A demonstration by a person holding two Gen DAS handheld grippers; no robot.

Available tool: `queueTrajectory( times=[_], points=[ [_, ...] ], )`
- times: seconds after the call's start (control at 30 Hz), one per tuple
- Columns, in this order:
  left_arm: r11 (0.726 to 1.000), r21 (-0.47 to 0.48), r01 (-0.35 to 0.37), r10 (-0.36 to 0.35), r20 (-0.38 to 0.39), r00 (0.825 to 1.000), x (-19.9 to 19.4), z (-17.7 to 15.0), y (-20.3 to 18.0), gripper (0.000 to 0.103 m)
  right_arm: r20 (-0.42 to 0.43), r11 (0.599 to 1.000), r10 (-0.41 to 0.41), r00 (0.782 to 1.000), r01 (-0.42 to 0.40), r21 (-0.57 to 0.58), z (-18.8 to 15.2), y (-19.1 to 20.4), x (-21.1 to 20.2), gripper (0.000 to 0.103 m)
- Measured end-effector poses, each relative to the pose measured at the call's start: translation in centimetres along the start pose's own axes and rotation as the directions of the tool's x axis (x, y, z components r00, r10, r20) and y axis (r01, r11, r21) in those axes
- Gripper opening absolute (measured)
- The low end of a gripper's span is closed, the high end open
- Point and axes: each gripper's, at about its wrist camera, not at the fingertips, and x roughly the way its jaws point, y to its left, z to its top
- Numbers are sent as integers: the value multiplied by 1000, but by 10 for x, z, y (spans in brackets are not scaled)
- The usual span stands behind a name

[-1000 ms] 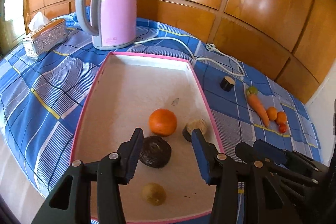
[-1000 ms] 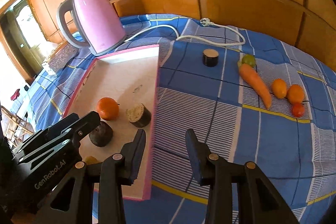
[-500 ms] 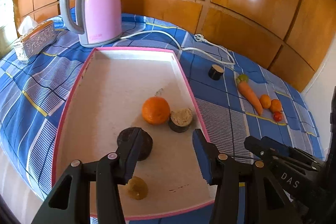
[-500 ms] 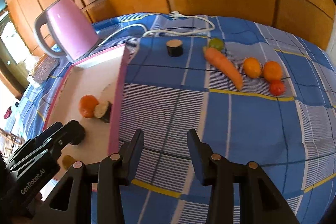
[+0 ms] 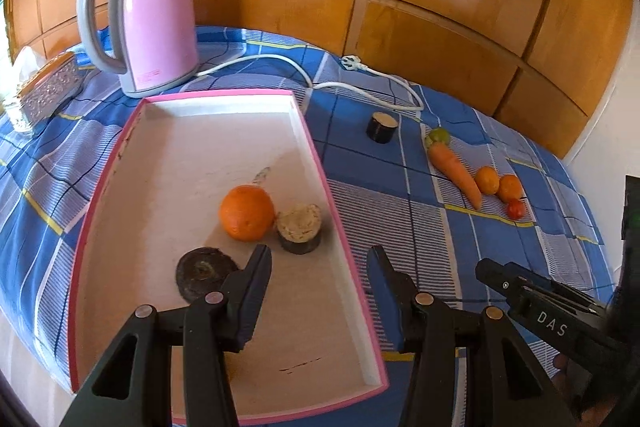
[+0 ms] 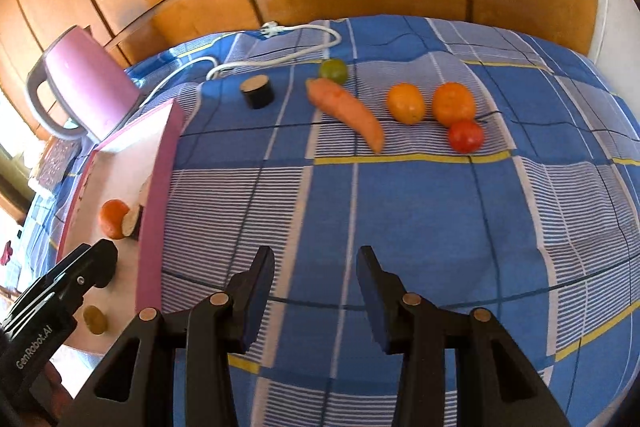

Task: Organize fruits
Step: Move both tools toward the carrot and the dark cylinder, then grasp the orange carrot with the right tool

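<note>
Left wrist view: my left gripper [image 5: 318, 267] hangs over the near right wall of the pink-rimmed tray [image 5: 120, 163], jaws parted and holding nothing. In the tray: one orange [image 5: 247, 213] touching a cut cylinder piece [image 5: 300, 227], a dark round piece [image 5: 204, 271] just beside my left finger. On the blue checked bench cloth [image 5: 384, 211]: a second cylinder piece [image 5: 382, 127], a carrot [image 5: 454, 169], small citrus and a red fruit, well apart from the tray. Pink kettle [image 5: 148, 15] behind the tray, its white cord [image 5: 344, 83] trailing toward the loose items. Right wrist view: my right gripper [image 6: 316, 285] hovers over bare cloth, jaws likewise parted and empty, facing the carrot [image 6: 346, 109], a green fruit [image 6: 333, 71], two oranges [image 6: 405, 103] [image 6: 454, 103] and a red fruit [image 6: 465, 135]. Risk, as I judge it: the round fruits sit close together, so a clumsy reach may nudge one rolling across the cloth. Only this view shows a small yellowish piece [image 6: 95, 319] at the tray's near end; only the left view shows the tray floor whole.
</note>
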Motion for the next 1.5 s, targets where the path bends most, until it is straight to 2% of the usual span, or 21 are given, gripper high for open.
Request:
queueTrajectory(
  times=[0.43,0.9,1.5],
  points=[
    [999,45,23,-23,-10,1000,22,16,-33,50,5,1000,-14,1000,14,7,13,-15,8,43],
    [1000,27,10,-9,-27,1000,59,46,-50,50,63,999,8,998,-5,-47,71,-23,26,43],
    [1000,-7,5,-5,-43,999,104,79,-56,50,38,981,3,999,4,-192,112,-6,74,43]
  ],
)
